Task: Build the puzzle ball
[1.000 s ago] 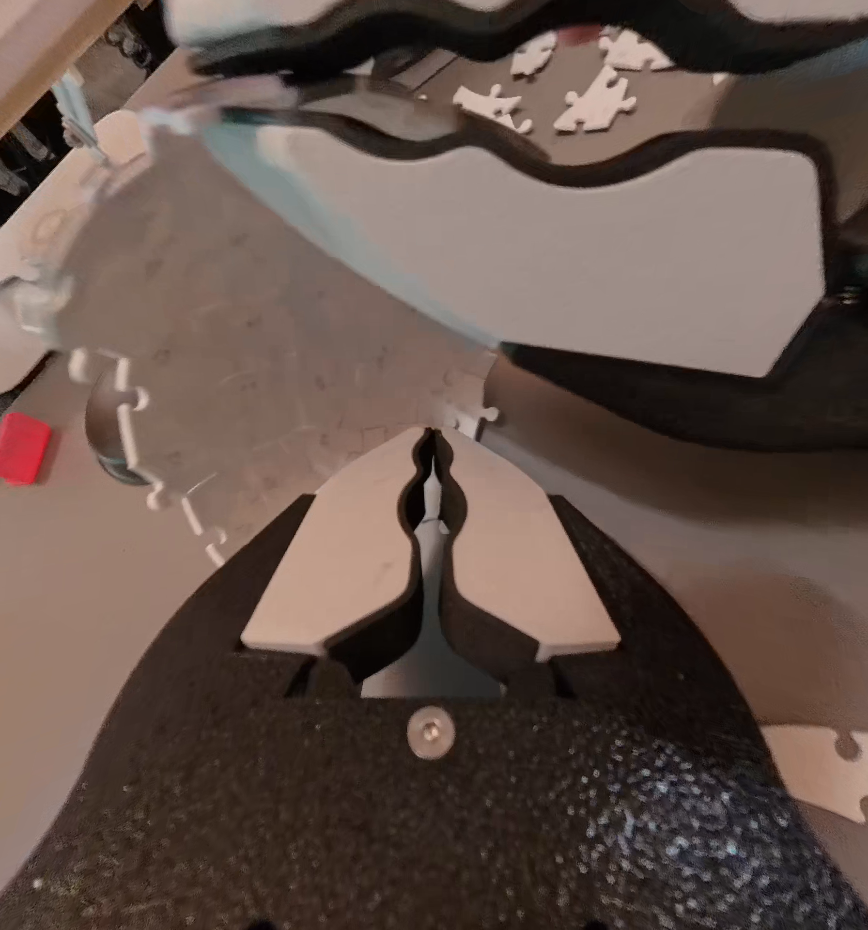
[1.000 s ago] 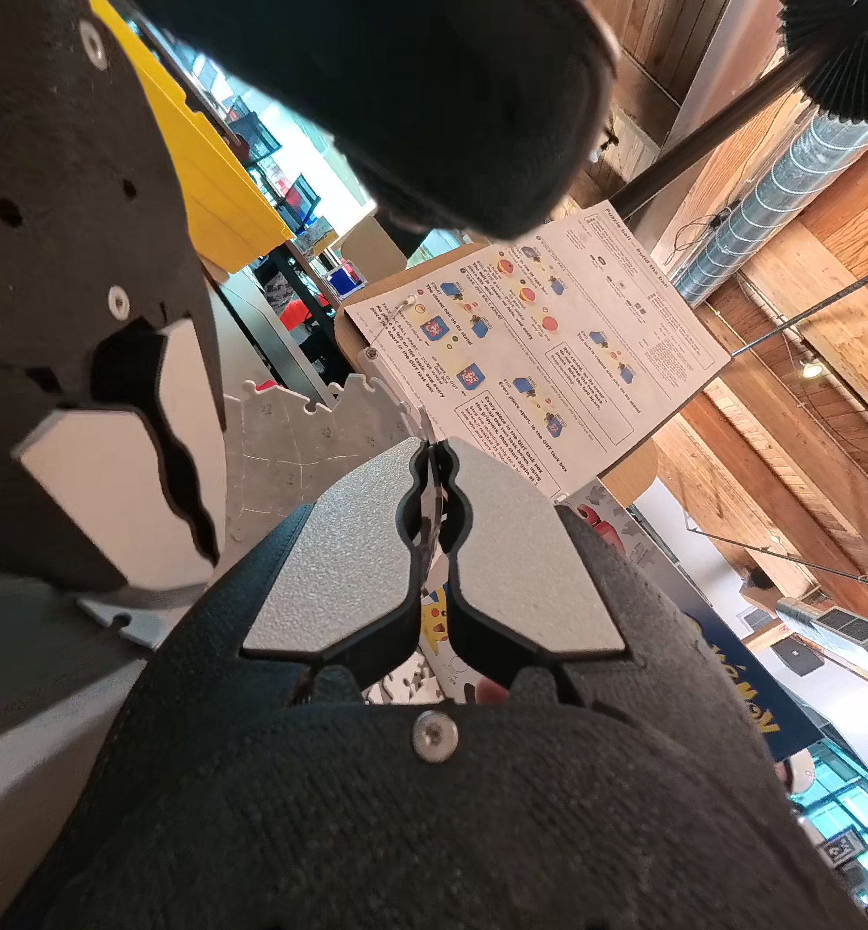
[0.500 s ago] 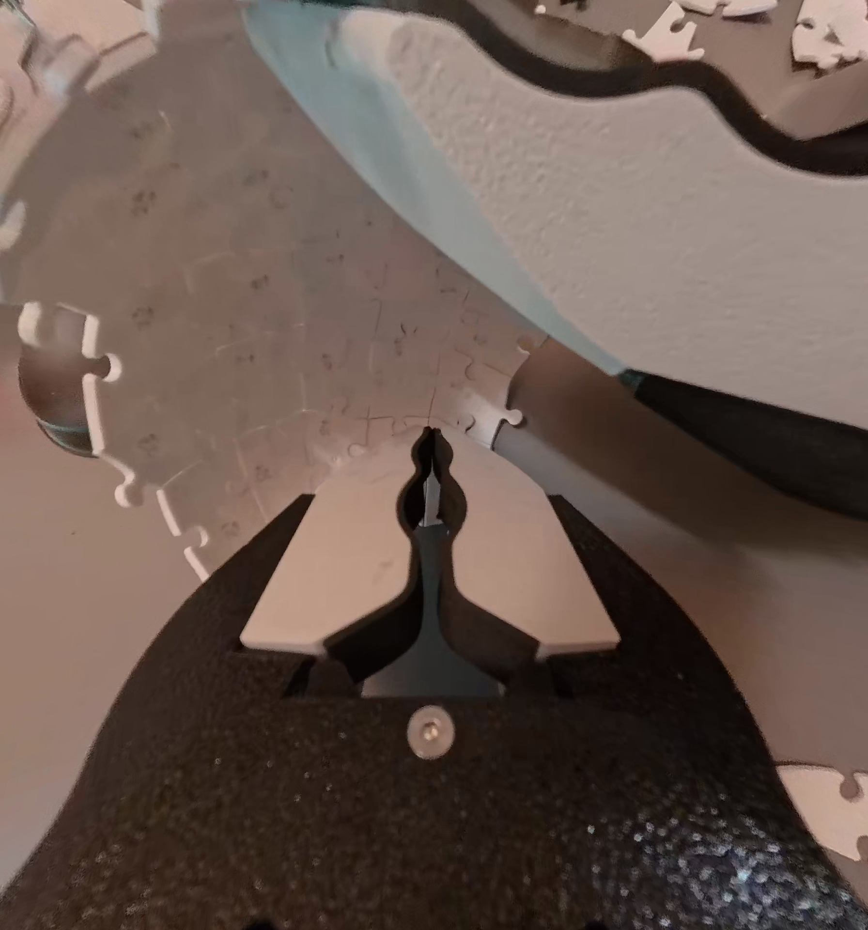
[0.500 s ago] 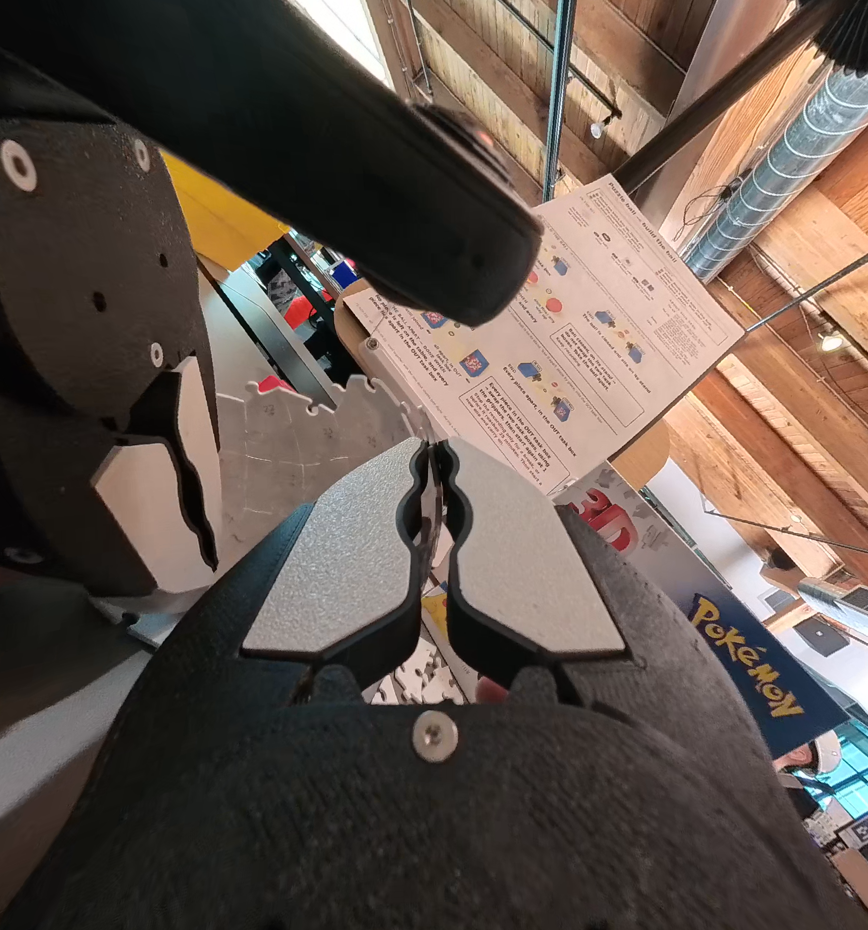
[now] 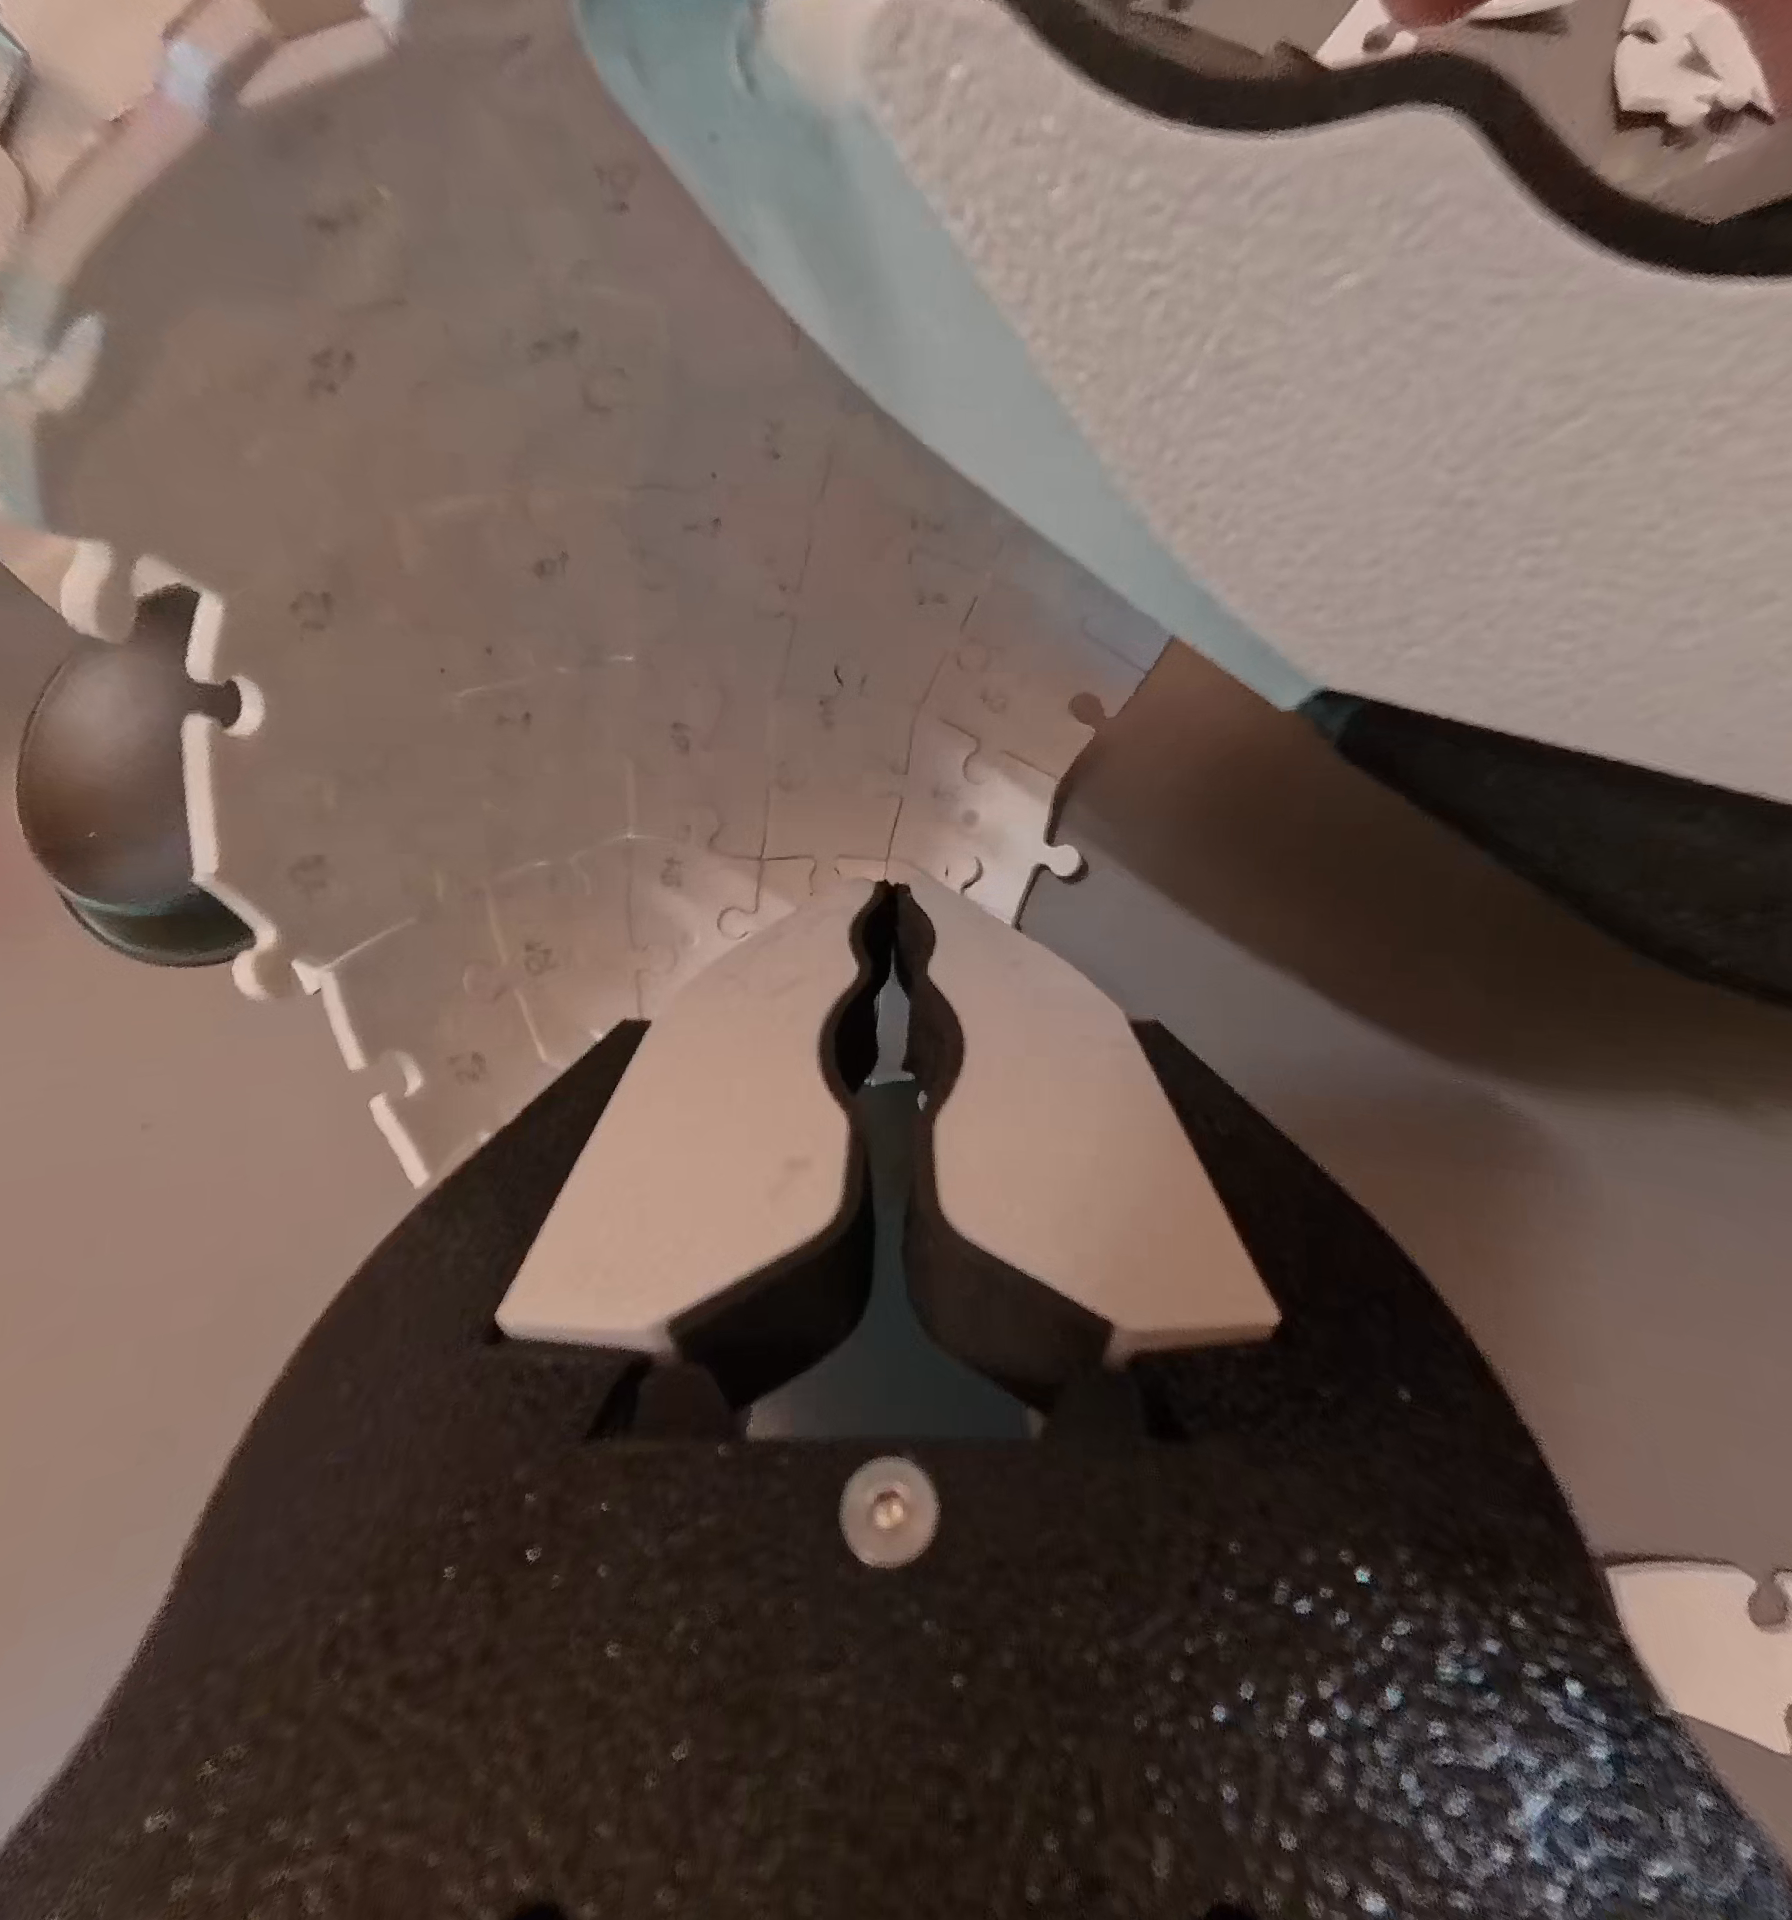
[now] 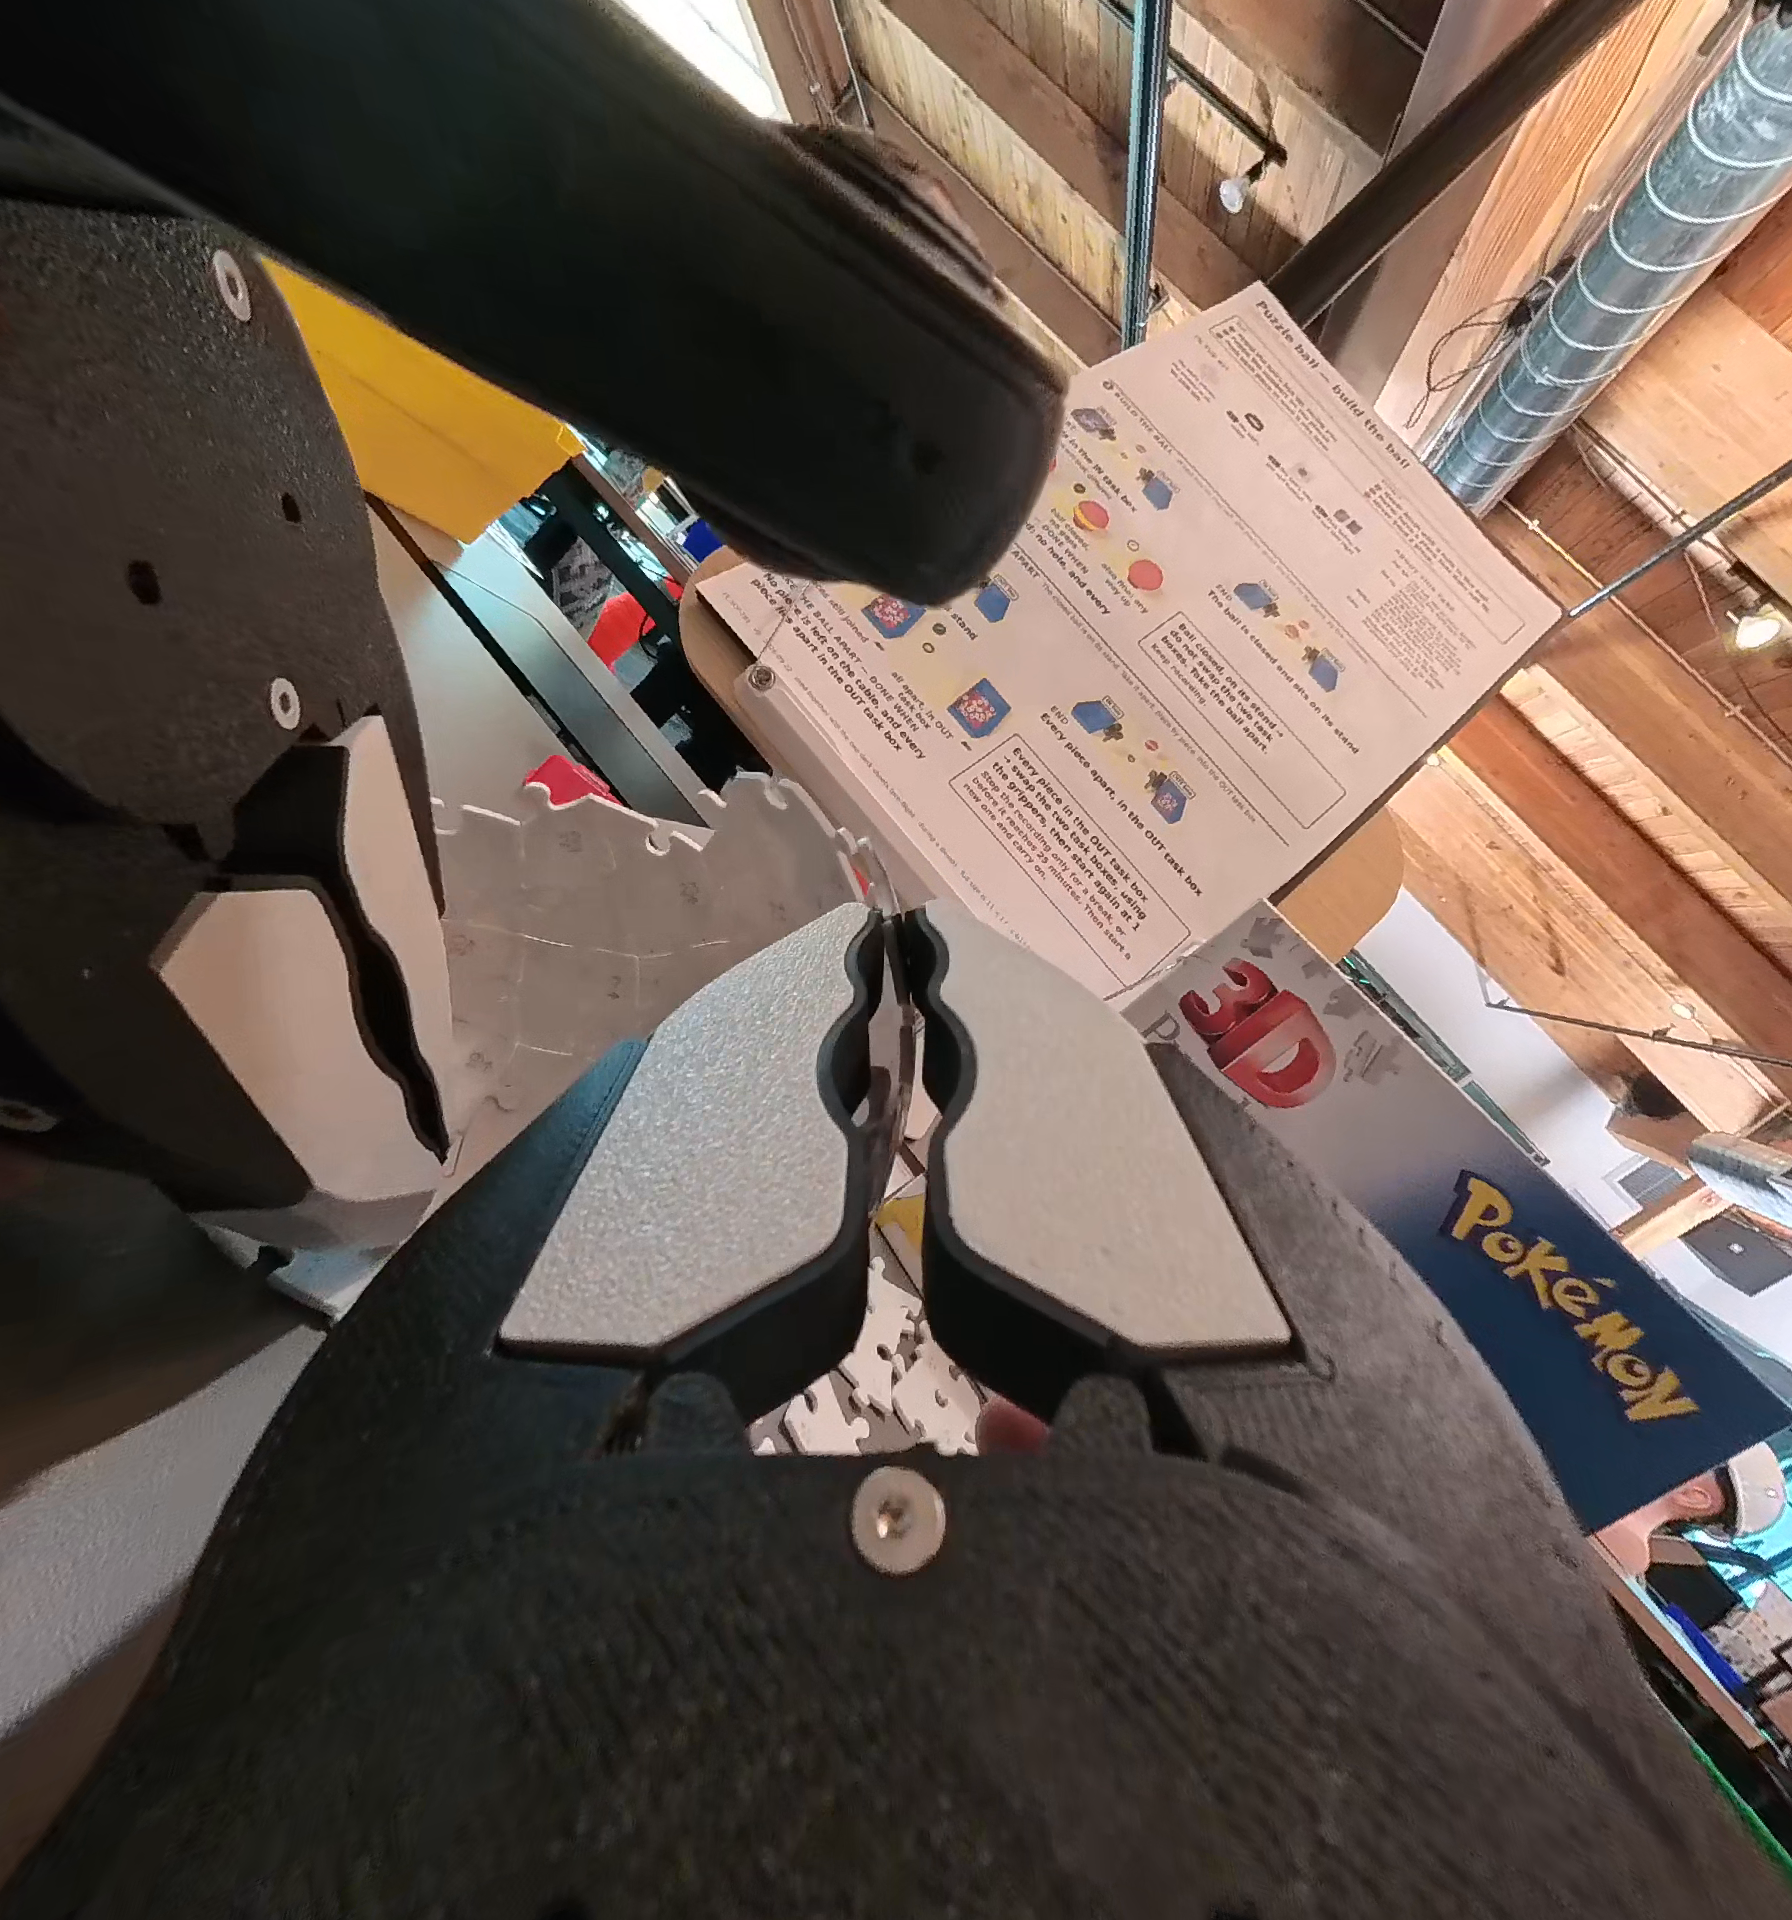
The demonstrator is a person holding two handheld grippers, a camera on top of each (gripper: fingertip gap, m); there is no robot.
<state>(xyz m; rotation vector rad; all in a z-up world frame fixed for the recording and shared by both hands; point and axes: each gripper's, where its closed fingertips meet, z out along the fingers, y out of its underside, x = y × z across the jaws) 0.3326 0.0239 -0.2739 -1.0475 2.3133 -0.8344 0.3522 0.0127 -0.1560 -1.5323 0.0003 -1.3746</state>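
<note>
Left gripper [image 5: 893, 896] and right gripper [image 6: 897, 920] both clamped, close together.

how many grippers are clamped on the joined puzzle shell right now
2. The left gripper pinches the puzzle shell at its near edge; the right gripper pinches its rim from the other side.

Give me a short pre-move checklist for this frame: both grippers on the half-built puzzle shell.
1. Left gripper shut on the puzzle shell edge: ok.
2. Right gripper shut on the shell's other edge: ok.
3. Joined pieces show no open gaps in the left wrist view: ok.
4. Loose pieces within view on the table: ok.
5. Which piece goes next: cannot tell.
6. Shell off the table: cannot tell.
</note>
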